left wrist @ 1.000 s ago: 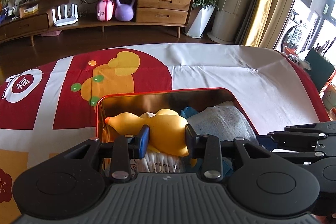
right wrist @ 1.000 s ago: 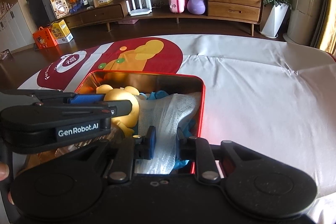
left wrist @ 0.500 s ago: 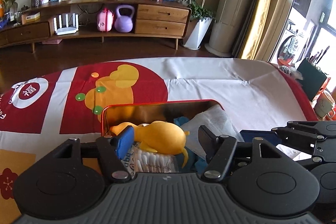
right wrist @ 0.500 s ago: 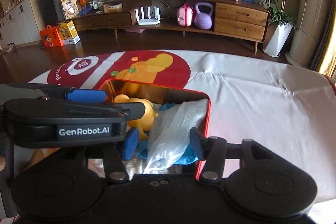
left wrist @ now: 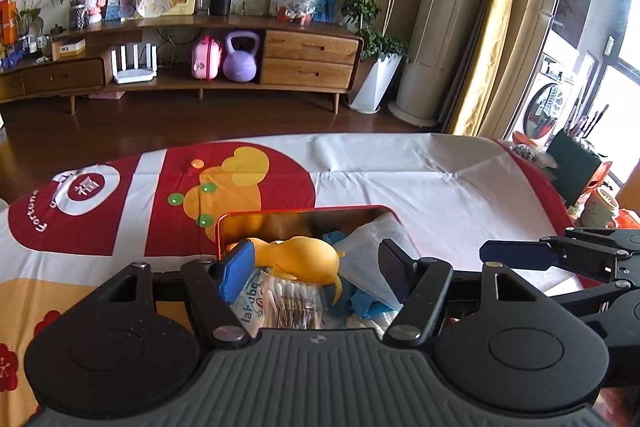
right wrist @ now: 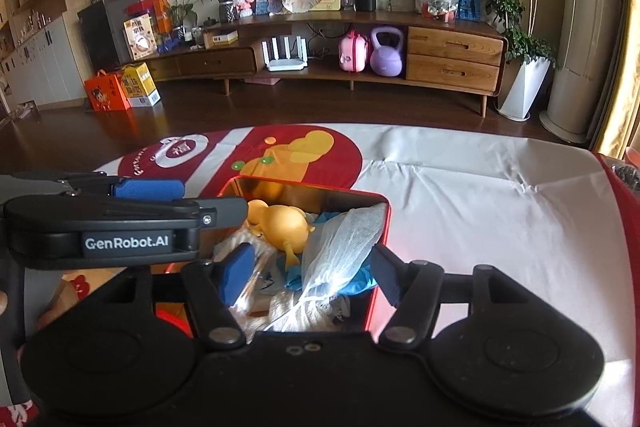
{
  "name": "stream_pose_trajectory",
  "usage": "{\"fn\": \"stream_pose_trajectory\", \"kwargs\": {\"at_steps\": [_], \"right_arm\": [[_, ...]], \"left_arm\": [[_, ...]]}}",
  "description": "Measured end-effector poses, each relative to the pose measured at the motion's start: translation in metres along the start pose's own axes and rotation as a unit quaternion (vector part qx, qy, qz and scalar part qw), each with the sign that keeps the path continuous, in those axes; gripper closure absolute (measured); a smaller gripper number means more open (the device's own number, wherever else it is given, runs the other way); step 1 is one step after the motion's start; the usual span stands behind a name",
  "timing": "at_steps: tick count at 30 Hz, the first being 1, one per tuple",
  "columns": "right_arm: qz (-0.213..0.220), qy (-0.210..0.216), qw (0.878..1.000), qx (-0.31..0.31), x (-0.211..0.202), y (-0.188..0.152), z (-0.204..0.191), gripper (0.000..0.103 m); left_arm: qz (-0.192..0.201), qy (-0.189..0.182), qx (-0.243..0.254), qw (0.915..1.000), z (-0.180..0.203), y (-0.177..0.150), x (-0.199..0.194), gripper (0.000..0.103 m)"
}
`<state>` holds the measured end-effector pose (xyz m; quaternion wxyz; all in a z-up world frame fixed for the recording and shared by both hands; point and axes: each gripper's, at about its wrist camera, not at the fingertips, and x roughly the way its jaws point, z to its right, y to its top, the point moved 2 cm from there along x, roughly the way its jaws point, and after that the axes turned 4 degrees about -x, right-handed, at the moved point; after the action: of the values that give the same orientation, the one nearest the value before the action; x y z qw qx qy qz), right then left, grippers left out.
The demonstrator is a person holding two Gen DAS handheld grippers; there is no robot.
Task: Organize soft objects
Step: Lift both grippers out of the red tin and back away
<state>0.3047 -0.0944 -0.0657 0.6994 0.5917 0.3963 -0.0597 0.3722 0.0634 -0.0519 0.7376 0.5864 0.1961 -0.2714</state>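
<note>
Red tin (right wrist: 382, 227) on tablecloth (right wrist: 480, 195) holds yellow duck (right wrist: 286, 227), white gauze (right wrist: 340, 243), blue cloth (left wrist: 360, 301), cotton swabs (left wrist: 292, 301). Left gripper (left wrist: 316, 263) and right gripper (right wrist: 312, 273) both spread wide, empty, above tin. Packing step looks finished; next likely withdrawal. Tin's near edge hidden at 6 o'clock.

light: daylight from window (left wrist: 592, 99), right of frame
glare: gauze (right wrist: 340, 251) blown out
edges: fisheye bend, dark corners
focus: sharp
</note>
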Motion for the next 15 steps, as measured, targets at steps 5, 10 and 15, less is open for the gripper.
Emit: {"fn": "stream_pose_trajectory", "kwargs": {"at_steps": [5, 10, 15], "right_arm": [[0.007, 0.001, 1.000, -0.009, -0.023, -0.003, -0.004, 0.033], [0.015, 0.004, 1.000, -0.008, -0.046, -0.010, -0.007, 0.029], [0.029, 0.006, 0.999, -0.021, -0.072, -0.019, -0.013, 0.020]], "left_arm": [[0.010, -0.003, 0.006, 0.9999, 0.008, -0.001, -0.029, 0.035], [0.022, 0.002, 0.014, 0.9997, 0.017, -0.005, -0.056, 0.032], [0.028, 0.000, 0.018, 0.9994, 0.027, -0.013, -0.081, 0.031]]}}
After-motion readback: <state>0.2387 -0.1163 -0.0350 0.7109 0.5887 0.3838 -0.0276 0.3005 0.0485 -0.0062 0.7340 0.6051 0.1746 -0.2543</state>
